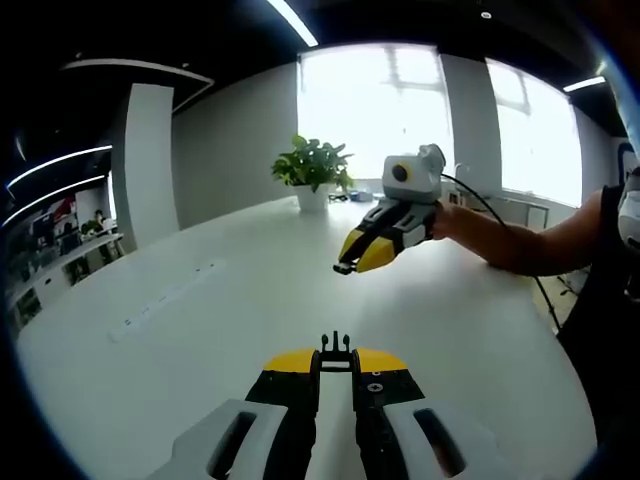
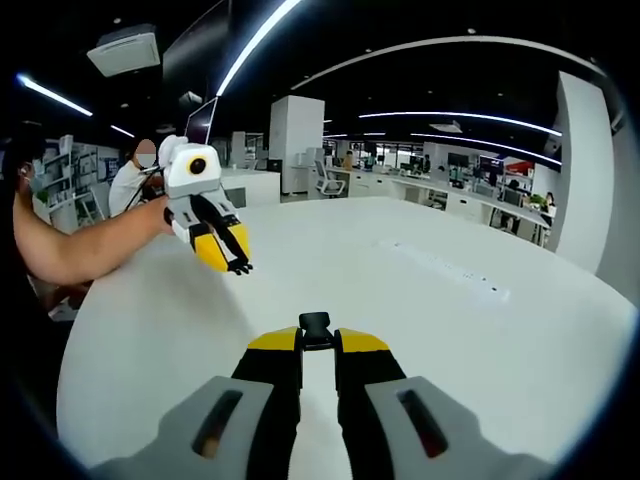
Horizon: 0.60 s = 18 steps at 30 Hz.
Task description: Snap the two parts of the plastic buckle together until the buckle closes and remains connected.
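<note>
My left gripper [image 1: 336, 362] is shut on the black pronged half of the buckle [image 1: 335, 347], whose prongs stick out past the yellow tips. My right gripper [image 2: 317, 342] is shut on the black socket half [image 2: 316, 324]. Each gripper shows in the other's view, held up over the white table [image 1: 200, 330]: the right gripper [image 1: 352, 263] with a small black piece [image 1: 343, 268] at its tips, the left gripper [image 2: 236, 262] with the prongs [image 2: 240, 267] showing. The two halves face each other, well apart.
A potted plant [image 1: 314, 170] stands at the table's far edge by the bright windows. A long flush strip [image 2: 445, 270] is set into the tabletop. The person's forearms [image 1: 520, 240] reach in from the side. Office desks and another person [image 2: 130, 180] lie beyond the table.
</note>
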Motion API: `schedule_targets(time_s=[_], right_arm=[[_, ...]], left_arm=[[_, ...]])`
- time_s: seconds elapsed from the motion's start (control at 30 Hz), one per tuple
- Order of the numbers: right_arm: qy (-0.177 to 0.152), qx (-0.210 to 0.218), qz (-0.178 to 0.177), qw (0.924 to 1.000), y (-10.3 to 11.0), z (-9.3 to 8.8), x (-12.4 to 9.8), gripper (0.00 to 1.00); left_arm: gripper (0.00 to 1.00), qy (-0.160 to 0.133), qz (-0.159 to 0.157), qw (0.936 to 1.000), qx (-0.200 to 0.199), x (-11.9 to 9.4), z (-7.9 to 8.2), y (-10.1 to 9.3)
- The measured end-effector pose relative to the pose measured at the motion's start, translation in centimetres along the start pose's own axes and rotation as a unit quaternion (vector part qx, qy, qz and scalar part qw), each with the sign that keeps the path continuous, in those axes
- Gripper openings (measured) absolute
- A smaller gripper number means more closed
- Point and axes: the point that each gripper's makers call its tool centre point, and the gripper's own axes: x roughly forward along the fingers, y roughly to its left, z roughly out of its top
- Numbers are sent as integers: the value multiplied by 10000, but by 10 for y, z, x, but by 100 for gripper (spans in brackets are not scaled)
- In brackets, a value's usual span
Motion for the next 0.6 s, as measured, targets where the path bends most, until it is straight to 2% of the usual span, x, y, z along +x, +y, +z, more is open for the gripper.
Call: schedule_targets(time_s=[0.6], right_arm=[[-33, -58, 25, 10000, 16, -6, -11, 10]], left_arm=[[10, 150, -17, 9999, 27, -2, -10, -17]])
